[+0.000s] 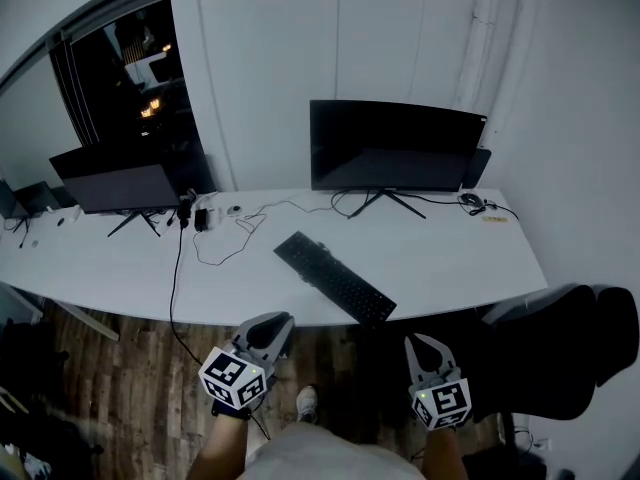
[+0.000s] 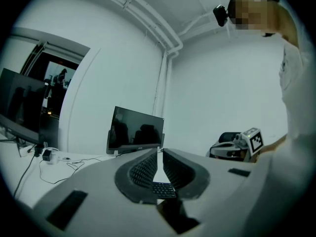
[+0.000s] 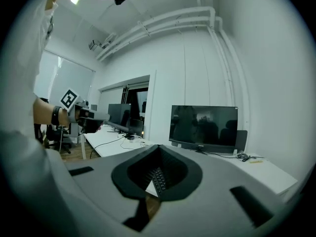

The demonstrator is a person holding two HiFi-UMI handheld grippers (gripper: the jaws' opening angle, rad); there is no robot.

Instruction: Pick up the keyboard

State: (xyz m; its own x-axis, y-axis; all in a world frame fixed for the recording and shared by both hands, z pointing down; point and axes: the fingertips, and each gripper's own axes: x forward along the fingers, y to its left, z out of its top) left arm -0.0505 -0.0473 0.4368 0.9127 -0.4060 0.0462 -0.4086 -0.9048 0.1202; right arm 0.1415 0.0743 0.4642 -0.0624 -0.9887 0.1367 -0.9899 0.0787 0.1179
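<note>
Keyboard [image 1: 335, 276] mid-frame on counter [image 1: 450, 258], apart from my left gripper [image 1: 279, 323] and right gripper [image 1: 419, 343] below; fingers pinched together, empty.

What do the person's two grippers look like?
Both are grey, hand-held two-jaw tools: left gripper, right gripper. Each carries a white cube with black square markers and a small green light. The pads are dark and ribbed. A dark band sits on the left wrist.

Head view steep over desk [image 1: 440, 258], gripper views level — all share keyboard [image 1: 334, 277], monitor [image 1: 395, 146]
</note>
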